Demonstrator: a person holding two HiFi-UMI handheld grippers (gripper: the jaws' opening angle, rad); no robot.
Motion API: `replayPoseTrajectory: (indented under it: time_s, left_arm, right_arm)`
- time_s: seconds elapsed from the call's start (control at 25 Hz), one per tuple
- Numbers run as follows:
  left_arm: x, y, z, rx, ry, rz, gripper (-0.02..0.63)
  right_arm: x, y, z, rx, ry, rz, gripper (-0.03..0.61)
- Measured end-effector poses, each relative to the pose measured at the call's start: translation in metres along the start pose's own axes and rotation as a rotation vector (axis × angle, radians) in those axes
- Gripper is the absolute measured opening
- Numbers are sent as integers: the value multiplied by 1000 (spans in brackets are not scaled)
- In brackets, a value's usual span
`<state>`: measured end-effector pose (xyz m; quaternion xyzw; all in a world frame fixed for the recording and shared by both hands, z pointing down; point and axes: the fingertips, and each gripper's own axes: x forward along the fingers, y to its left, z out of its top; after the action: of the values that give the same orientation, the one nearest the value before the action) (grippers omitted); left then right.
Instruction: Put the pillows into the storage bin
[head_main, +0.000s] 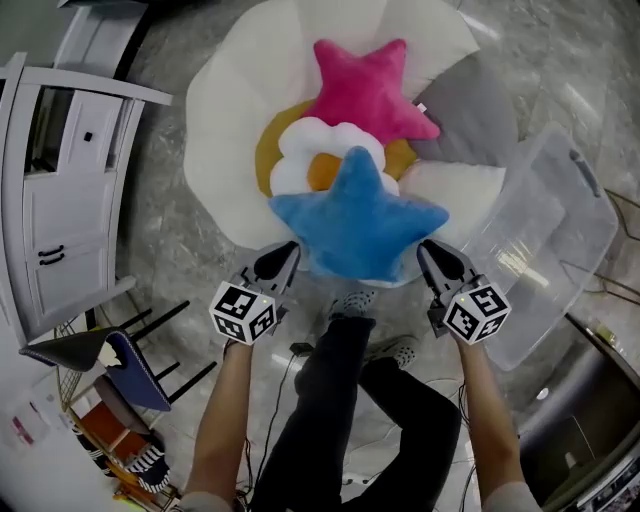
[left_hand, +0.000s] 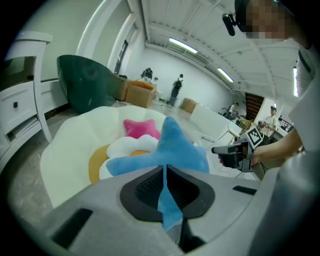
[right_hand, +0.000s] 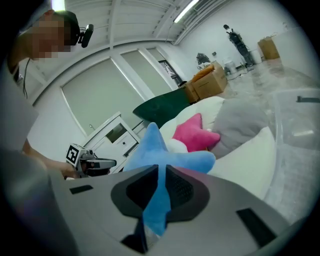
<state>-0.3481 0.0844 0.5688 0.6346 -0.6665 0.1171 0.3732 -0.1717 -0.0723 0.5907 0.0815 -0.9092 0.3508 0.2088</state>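
Forearms are extended forward from the body, roughly parallel, one to each side of the person's legs, as seen from the head view. Both grippers are pointed away from the person and tilted downward, marker cubes uppermost.

Left gripper (head_main: 283, 258): held at the lower left point of the blue star pillow (head_main: 358, 222). In the left gripper view, the jaws are seen pressed together on a thin fold of blue fabric, which runs between the pads and out below them.

Right gripper (head_main: 432, 255): held at the lower right point of the same pillow. In the right gripper view, a thicker fold of blue fabric is pinched between the pads, which are kept slightly apart by it.

Blue star pillow: spread flat between the two grippers, its upper point directed away from the person. It is positioned over the near edge of a large white petal cushion (head_main: 225, 130) and overlaps a white flower pillow (head_main: 315, 150) with an orange centre. Whether it rests on these or is lifted just clear cannot be told.

Pink star pillow (head_main: 365, 90): lying farther back on the cushion, beyond the flower pillow. Grey pillow (head_main: 475, 110): lying to its right.

Storage bin (head_main: 560, 215): clear plastic, set on the floor to the right of the cushion, just beyond the right gripper. No pillow is seen inside it.

White cabinet (head_main: 70, 190): noted at the far left.
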Motion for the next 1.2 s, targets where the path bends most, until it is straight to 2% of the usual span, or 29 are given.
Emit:
replayPoseTrajectory:
  time_s: [0.2, 0.28, 0.36, 0.4, 0.44, 0.48, 0.56, 0.64, 0.76, 0.88, 1.04, 1.2]
  left_arm:
    - [6, 14, -28, 45, -57, 25, 28]
    - [10, 27, -32, 32, -82, 16, 115]
    - [17, 38, -35, -60, -116, -55, 195]
    - [21, 41, -37, -111, -126, -105, 232]
    - [27, 43, -40, -142, -124, -156, 278]
    - [35, 44, -42, -151, -111, -201, 307]
    - [48, 46, -43, -146, -95, -270, 339]
    - [53, 48, -41, -157, -125, -308, 344]
    - [53, 47, -36, -152, -212, -328, 344]
    - [56, 46, -34, -159, -319, -352, 351]
    - [62, 59, -40, -218, -391, -369, 387]
    - [56, 54, -37, -277, -465, -454, 397]
  right_arm:
    - [-3, -18, -12, -97, -52, 82, 93]
    - [-3, -42, -11, -8, -57, 89, 164]
    - [-3, -62, -12, 163, -56, 117, 259]
    - [-2, -64, -12, 226, -51, 157, 325]
    - [1, -62, -10, 258, -45, 201, 353]
    - [7, -60, -7, 266, -39, 239, 369]
    - [27, -58, -5, 244, -18, 278, 460]
    - [45, -55, -12, 219, 16, 310, 512]
    - [61, -41, -19, 243, 20, 413, 537]
    - [72, -31, -18, 190, 4, 489, 537]
    - [81, -31, -15, 128, -51, 507, 532]
    - [82, -18, -13, 71, -70, 518, 532]
